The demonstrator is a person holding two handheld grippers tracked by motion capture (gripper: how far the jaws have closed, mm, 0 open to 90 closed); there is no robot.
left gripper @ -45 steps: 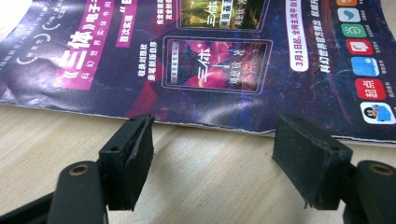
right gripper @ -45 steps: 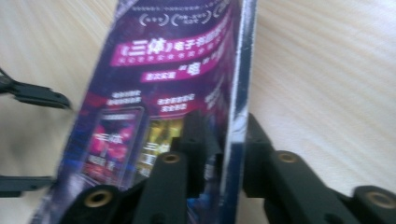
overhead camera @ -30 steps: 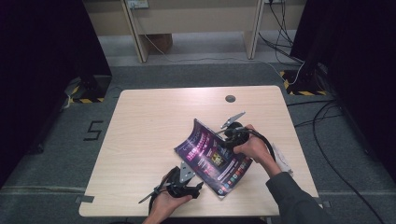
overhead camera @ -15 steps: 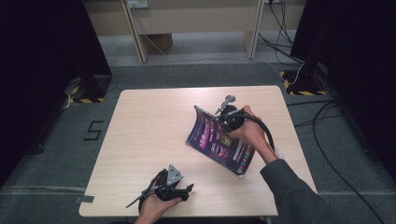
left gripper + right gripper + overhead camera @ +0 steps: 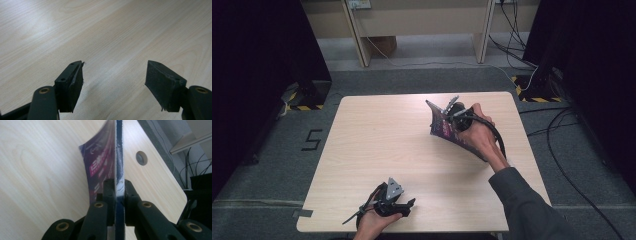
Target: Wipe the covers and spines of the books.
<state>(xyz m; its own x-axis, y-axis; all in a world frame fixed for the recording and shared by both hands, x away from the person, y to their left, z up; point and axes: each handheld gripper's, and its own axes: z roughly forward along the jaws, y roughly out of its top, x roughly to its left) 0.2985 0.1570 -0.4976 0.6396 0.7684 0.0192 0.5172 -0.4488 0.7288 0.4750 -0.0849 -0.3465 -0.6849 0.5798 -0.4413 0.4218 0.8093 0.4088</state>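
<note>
Two grippers, one job: right gripper (image 5: 451,111) clamps the magazine (image 5: 443,129), lifted above the table (image 5: 377,135), not yet set down; left gripper (image 5: 408,205) waits, jaws apart, empty.

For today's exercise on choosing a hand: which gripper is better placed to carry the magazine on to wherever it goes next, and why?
Right. The right gripper is already clamped on the magazine, lifted over the table. The left gripper sits open near the table's front edge, well away from it.

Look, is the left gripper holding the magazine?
No, the left gripper has open jaws over bare table; the right gripper clamps the magazine.
</note>
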